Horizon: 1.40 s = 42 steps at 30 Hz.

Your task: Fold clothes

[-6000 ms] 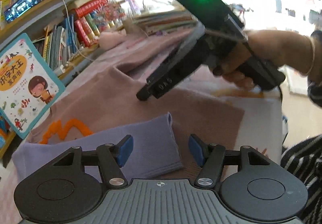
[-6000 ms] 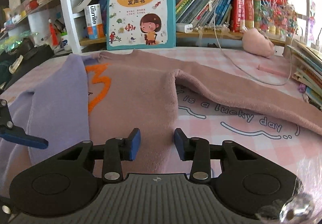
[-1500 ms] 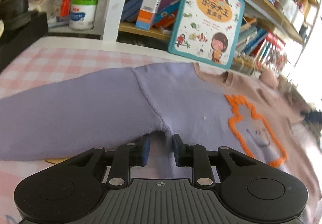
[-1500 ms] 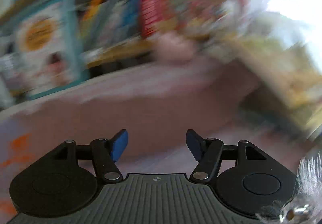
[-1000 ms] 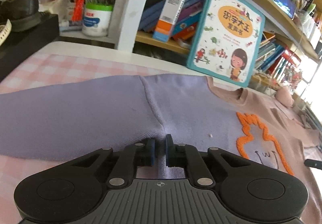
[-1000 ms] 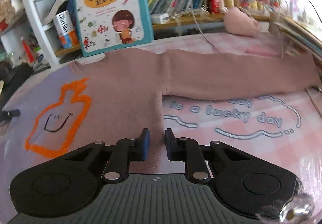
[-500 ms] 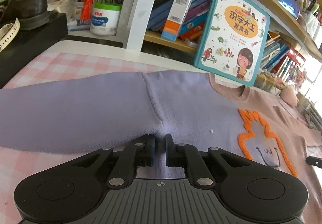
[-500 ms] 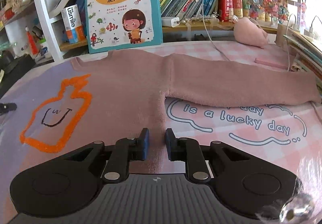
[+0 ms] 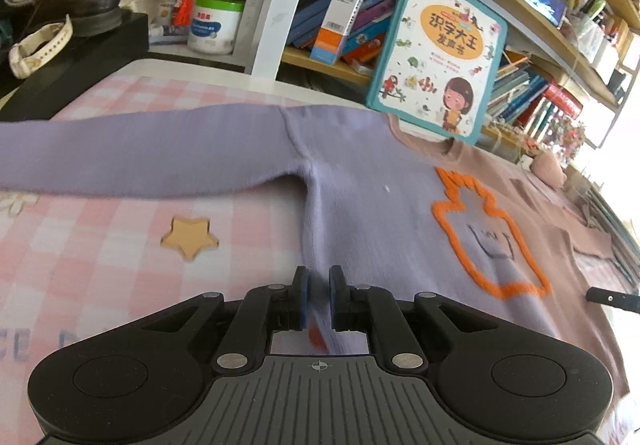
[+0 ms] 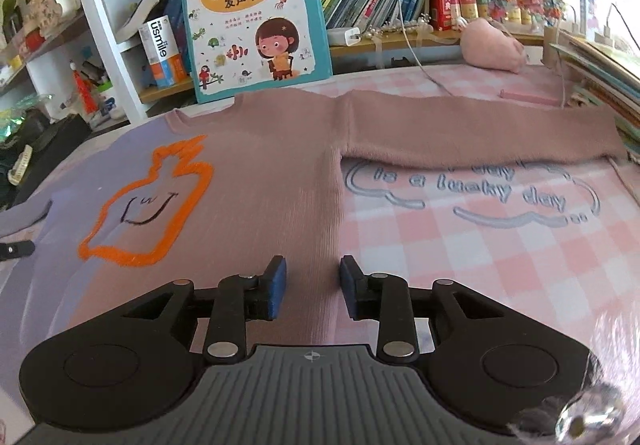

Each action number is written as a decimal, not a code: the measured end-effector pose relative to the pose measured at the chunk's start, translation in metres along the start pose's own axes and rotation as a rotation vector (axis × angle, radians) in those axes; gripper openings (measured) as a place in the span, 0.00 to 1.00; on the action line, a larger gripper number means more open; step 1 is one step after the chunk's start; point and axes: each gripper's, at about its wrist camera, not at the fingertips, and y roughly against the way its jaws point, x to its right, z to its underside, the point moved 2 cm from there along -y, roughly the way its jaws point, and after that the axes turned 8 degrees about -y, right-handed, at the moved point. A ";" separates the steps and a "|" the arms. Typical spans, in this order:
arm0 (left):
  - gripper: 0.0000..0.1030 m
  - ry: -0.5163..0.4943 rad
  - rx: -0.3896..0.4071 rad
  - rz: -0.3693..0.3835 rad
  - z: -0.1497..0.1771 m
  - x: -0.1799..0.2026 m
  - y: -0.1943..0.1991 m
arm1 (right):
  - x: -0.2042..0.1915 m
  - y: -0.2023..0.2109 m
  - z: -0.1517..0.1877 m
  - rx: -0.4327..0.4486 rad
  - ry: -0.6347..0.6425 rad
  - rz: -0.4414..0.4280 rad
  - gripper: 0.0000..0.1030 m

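A two-tone sweater [image 9: 372,213] lies flat on the pink checked tablecloth, purple on its left half and dusty pink [image 10: 280,173] on its right, with an orange outline figure [image 10: 148,201] on the chest. Both sleeves are spread out sideways. My left gripper [image 9: 318,291] is shut on the sweater's purple side edge near the hem, below the armpit. My right gripper [image 10: 312,283] is open and empty, its fingers straddling the pink side edge of the sweater near the hem.
A teal children's book [image 10: 252,13] stands against the bookshelf behind the collar. A pink plush [image 10: 494,45] and a stack of books [image 10: 600,85] sit at the far right. A black box with a shoe [image 9: 76,41] stands at the far left. The tablecloth [image 9: 120,245] has a star print.
My right gripper has opened and let go of the pink side edge. My left gripper stays shut on the purple edge and has slid down it toward the hem.
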 end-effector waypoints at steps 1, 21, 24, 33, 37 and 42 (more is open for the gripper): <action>0.10 0.003 0.000 0.005 0.003 0.001 0.004 | 0.001 0.004 0.003 0.000 -0.005 -0.003 0.27; 0.15 0.028 0.040 0.046 0.061 0.032 0.062 | -0.011 0.082 0.083 0.085 0.058 -0.004 0.27; 0.05 0.031 0.045 0.032 0.061 0.035 0.062 | -0.019 0.084 0.085 0.109 0.097 0.014 0.07; 0.04 0.007 0.086 0.026 0.049 0.042 0.078 | -0.031 0.099 0.076 0.184 0.163 0.031 0.04; 0.07 0.041 0.027 0.015 0.062 0.033 0.065 | -0.019 0.085 0.083 0.117 0.117 0.045 0.04; 0.11 -0.015 0.091 -0.043 0.055 0.038 0.081 | -0.016 0.092 0.081 0.150 0.091 0.039 0.07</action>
